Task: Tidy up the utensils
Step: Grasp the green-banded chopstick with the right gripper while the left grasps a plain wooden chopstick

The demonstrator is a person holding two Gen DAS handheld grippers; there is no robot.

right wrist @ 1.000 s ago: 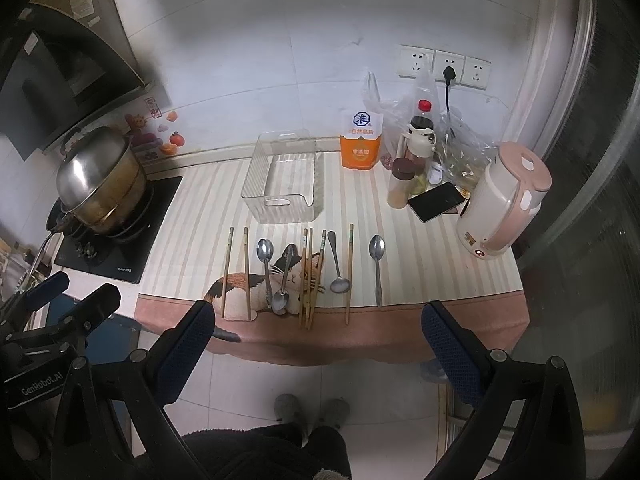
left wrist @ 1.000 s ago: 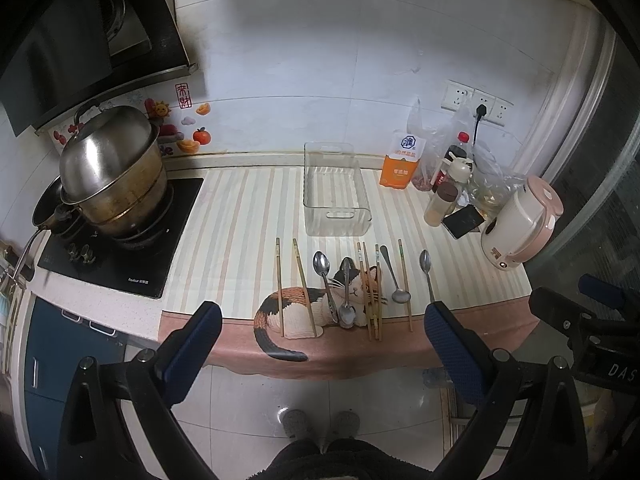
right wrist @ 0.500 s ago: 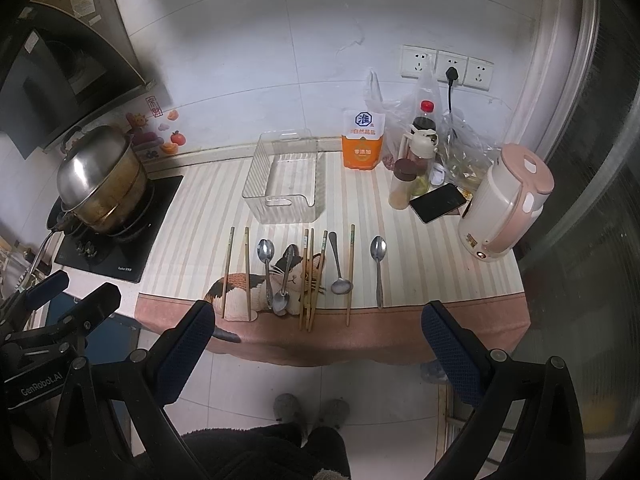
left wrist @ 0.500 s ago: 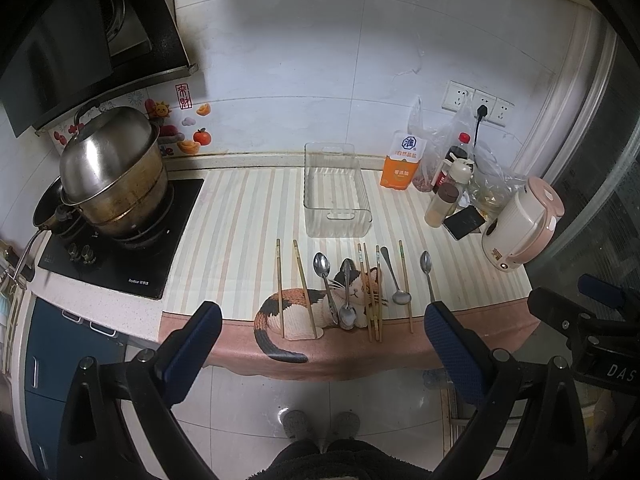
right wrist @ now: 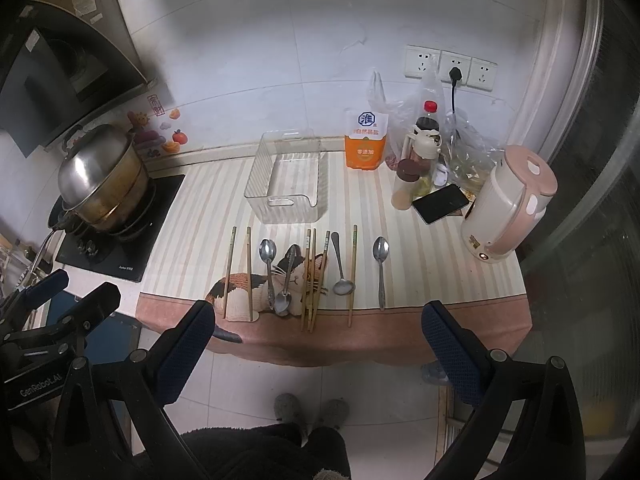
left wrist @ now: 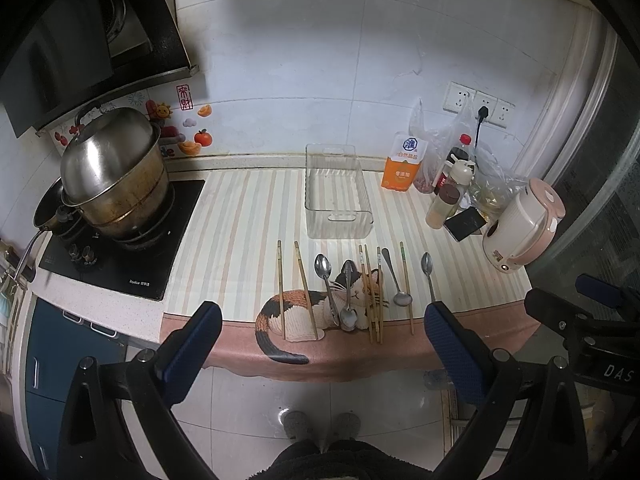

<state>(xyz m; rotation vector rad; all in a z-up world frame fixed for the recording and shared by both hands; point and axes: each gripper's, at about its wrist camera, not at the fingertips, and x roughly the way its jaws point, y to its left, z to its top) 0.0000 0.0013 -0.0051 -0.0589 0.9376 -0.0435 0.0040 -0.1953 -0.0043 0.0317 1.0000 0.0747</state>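
Several metal spoons (left wrist: 322, 268) and wooden chopsticks (left wrist: 280, 288) lie side by side near the counter's front edge, partly on a cat-pattern mat (left wrist: 296, 320). Behind them stands an empty clear plastic bin (left wrist: 336, 196). My left gripper (left wrist: 324, 344) hangs open in front of the counter edge, holding nothing. The right wrist view shows the same spoons (right wrist: 380, 250), chopsticks (right wrist: 229, 272) and bin (right wrist: 288, 180). My right gripper (right wrist: 318, 344) is open too, short of the counter and empty. Each gripper appears at the side of the other's view.
A steel pot (left wrist: 112, 172) sits on a black stove (left wrist: 120, 256) at the left. At the right stand a pink kettle (left wrist: 524, 224), a phone (left wrist: 466, 222), an orange salt bag (left wrist: 402, 168) and bottles (left wrist: 444, 204). A person's slippered feet (left wrist: 320, 424) are on the floor below.
Hardly anything: the right wrist view has drifted a touch. The utensils and the bin lie where they were, and both grippers stay open.
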